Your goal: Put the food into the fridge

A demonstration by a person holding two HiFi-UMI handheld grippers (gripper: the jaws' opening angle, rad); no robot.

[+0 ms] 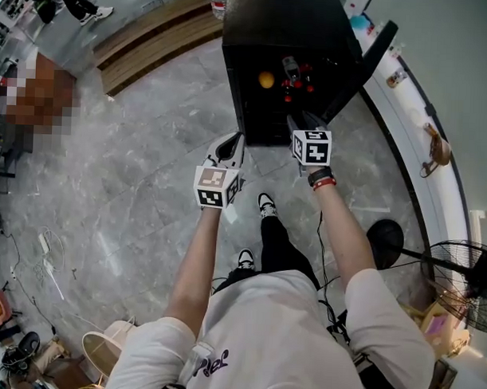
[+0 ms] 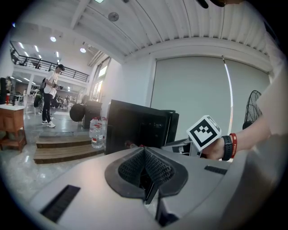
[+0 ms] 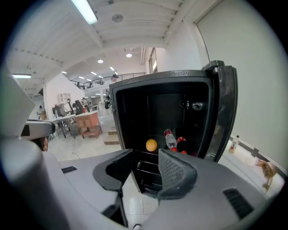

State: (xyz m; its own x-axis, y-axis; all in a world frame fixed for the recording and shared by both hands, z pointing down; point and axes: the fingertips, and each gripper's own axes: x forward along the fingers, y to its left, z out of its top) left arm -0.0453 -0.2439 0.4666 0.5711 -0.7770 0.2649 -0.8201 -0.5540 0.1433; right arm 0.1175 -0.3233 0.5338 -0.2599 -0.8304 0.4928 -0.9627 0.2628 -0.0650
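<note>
Top centre of the head view, black mini fridge (image 1: 254,118) stands on grey marbled tile floor (image 1: 140,186), door (image 1: 368,58) swung open to the right. Inside on its shelf: round orange fruit (image 1: 267,80) at left, clear plastic bottle with red cap (image 1: 291,68) beside it, small red-topped items (image 1: 299,88) around the bottle, too small to identify. Right gripper (image 1: 298,121) points at the fridge opening, just short of it; left gripper (image 1: 229,143) sits lower left, near the fridge's front corner, apart from it. Left gripper view: left gripper (image 2: 146,167) has ribbed black pads pressed together, nothing between them. Black mini fridge (image 2: 135,128) seen from the side ahead, clear water bottles (image 2: 95,133) on a wooden step (image 2: 63,150) at left, right gripper's marker cube (image 2: 204,131) at right. Right gripper view: right gripper (image 3: 146,155) jaws stand partly apart, holding nothing, touching nothing. Black mini fridge (image 3: 135,117) faces it with door (image 3: 225,112) open. Round orange fruit (image 3: 151,145) lies on the shelf, clear plastic bottle with red cap (image 3: 170,139) lying next to it, dark bottle with red label (image 3: 181,143) just right of that.
</note>
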